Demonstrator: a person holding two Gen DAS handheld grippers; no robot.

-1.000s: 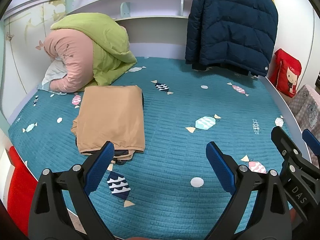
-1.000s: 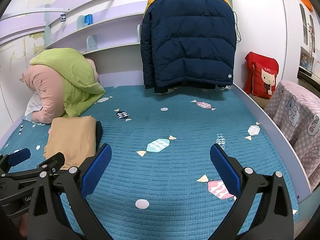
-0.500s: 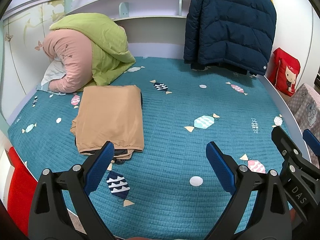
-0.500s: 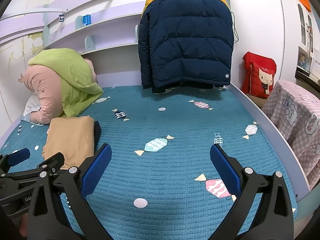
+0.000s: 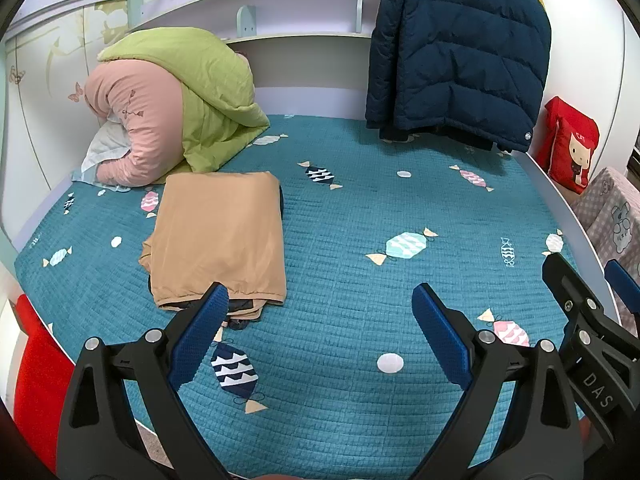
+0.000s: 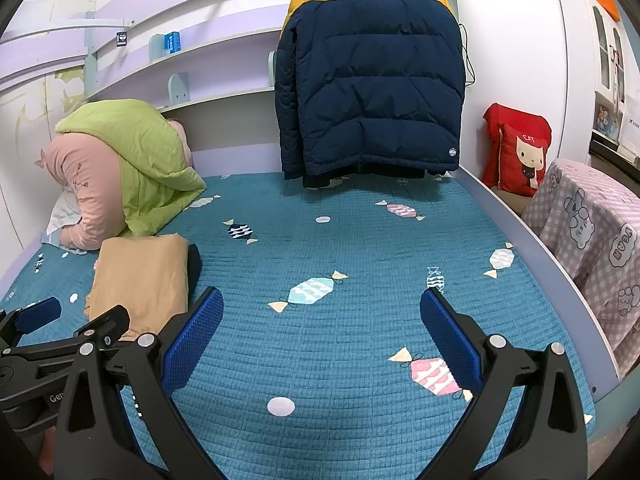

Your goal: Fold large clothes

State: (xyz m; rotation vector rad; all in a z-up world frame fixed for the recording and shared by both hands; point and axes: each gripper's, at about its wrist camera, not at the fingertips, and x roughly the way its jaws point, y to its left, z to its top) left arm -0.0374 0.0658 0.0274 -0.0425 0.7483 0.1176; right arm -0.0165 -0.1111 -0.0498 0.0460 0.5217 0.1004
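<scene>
Status: one item looks done. Tan garment (image 5: 218, 236) is folded into a neat rectangle, lying flat on the bed (image 5: 360, 208) toward its left side, just in front of the green and pink quilt (image 5: 180, 104) bundled in the far-left corner. Something dark pokes out under the tan garment's near edge and right side; can't tell if it's lining or a second piece.

Left claw (image 5: 320, 336): released, jaws wide apart, nothing between them, hovering over the near edge of the bed. Its left tip overlaps the garment's near edge in the left view; contact not clear.

Right claw (image 6: 322, 334): also released and empty, over bare quilted cover, well apart from the tan garment. Each claw shows at the edge of the other's camera, so they sit side by side.

Left to do, my read: navy and yellow puffer jacket (image 6: 370, 92) hangs at the far end of the bed, unfolded. Likely the next large piece. It's well out of reach of both claws from here, so it needs pulling down and laying flat first.
</scene>
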